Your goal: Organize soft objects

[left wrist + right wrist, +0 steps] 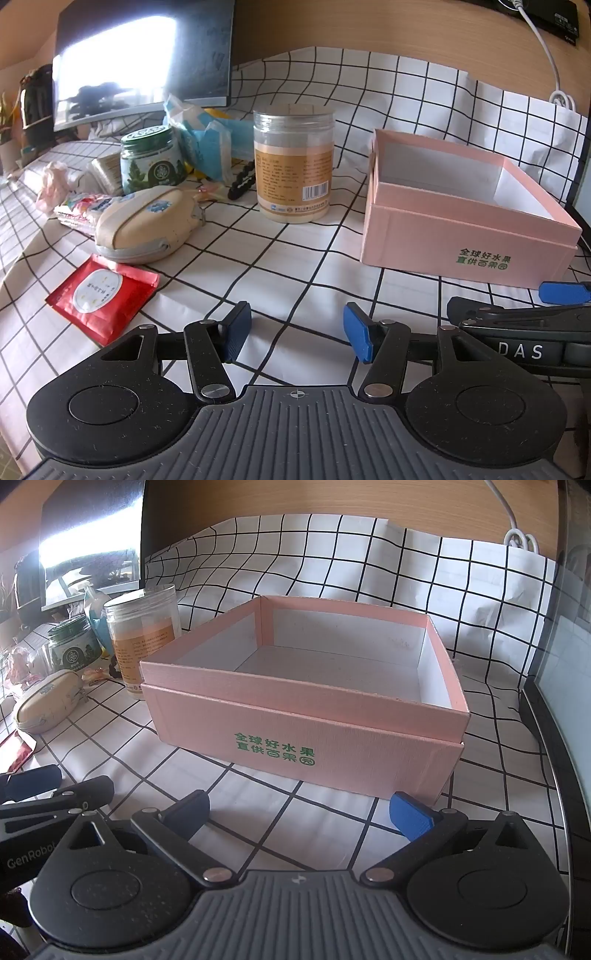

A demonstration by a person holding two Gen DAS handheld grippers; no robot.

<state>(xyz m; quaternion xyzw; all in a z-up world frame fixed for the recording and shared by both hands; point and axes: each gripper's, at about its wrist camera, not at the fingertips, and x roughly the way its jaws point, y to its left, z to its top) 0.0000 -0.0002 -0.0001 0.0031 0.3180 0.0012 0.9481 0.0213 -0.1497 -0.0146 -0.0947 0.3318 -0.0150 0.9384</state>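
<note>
left wrist view: your left gripper (297, 332) hangs part open and empty, the beige pouch (147, 223) ahead to its left, long axis slanting. your right gripper (299, 812), spread wide and empty, faces the pink box (295, 716).

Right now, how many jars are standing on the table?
2. The tall clear jar stands left of the pink box; the green-lidded jar stands further left, behind the cream pouch. The clutter may hide others.
</note>
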